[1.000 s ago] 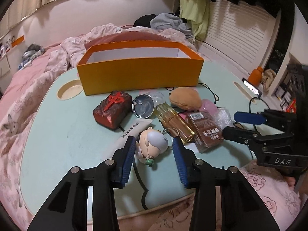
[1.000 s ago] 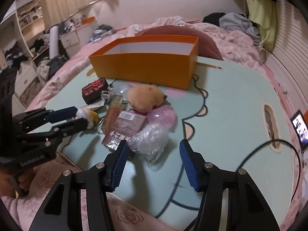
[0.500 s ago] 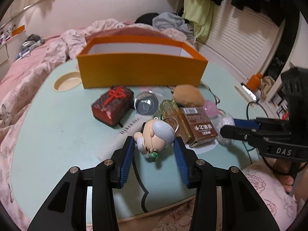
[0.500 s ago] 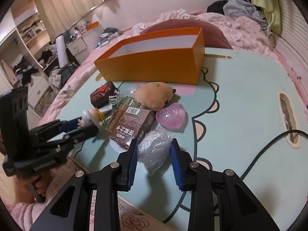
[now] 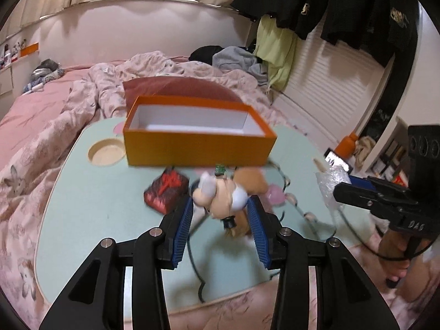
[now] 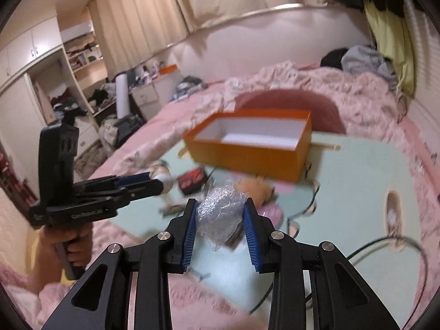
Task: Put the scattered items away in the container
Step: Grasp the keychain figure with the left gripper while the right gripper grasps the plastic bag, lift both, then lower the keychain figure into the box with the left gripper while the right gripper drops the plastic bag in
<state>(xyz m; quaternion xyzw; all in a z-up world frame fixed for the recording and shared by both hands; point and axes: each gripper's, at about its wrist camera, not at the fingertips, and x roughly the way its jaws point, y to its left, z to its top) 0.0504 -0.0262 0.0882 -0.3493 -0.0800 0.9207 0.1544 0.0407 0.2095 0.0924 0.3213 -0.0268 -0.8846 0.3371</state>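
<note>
The open orange box (image 5: pixel 198 143) with a white inside stands at the far side of the pale green lap table (image 5: pixel 96 209); it also shows in the right wrist view (image 6: pixel 253 148). My left gripper (image 5: pixel 220 206) is shut on a small white-haired figurine (image 5: pixel 220 195) and holds it in the air, short of the box. My right gripper (image 6: pixel 220 214) is shut on a crumpled clear plastic wad (image 6: pixel 220 214) and holds it above the table. The red and black block (image 5: pixel 166 189), the tan plush (image 5: pixel 251 181) and the pink ball (image 5: pixel 275 194) lie on the table.
The table rests on a bed with pink quilts (image 5: pixel 35 126). A black cable (image 5: pixel 310 214) runs across the table's right side. A round cup recess (image 5: pixel 106 151) sits left of the box. A phone (image 5: pixel 338 162) and shelves stand at the right.
Both grippers have risen from the table with their loads, the figurine in the left and the plastic wad in the right, and moved up towards the box. The view is blurred by motion.
</note>
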